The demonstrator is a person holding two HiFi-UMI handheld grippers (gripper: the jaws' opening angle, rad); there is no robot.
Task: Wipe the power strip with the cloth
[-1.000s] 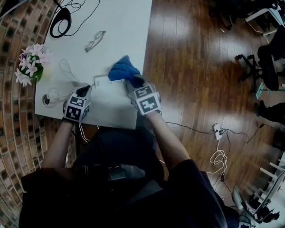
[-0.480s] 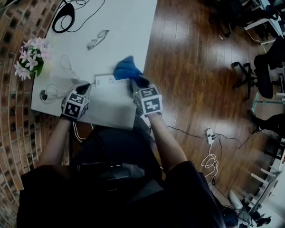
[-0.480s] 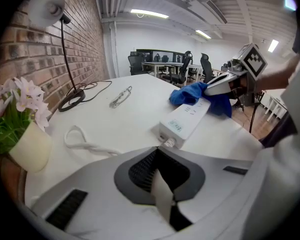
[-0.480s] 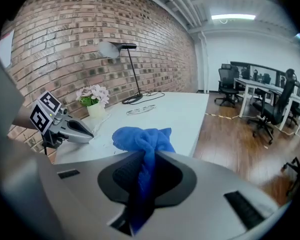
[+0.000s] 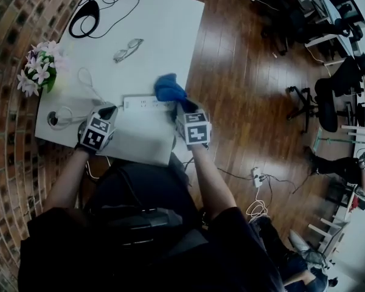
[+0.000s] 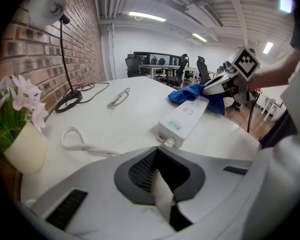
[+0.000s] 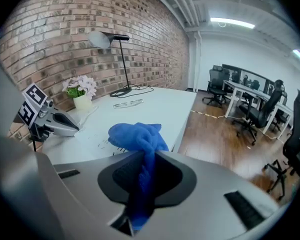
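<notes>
Strip [image 5: 143,103]: near the bench [image 5: 158,23] front edge. Cloth [image 5: 169,89] over its right end, by the bench's right edge, clamped in my right claw [image 5: 181,106]. Left claw [image 5: 111,110] together, empty. Open bench beyond, up to glasses [image 5: 128,48].

Shows blue cloth [image 5: 169,89], white power strip [image 5: 143,103], white table [image 5: 158,35]. Sets pink flowers [image 5: 39,72] beside red-brown brick wall [image 5: 12,29], dark brown floorboards [image 5: 243,102].
</notes>
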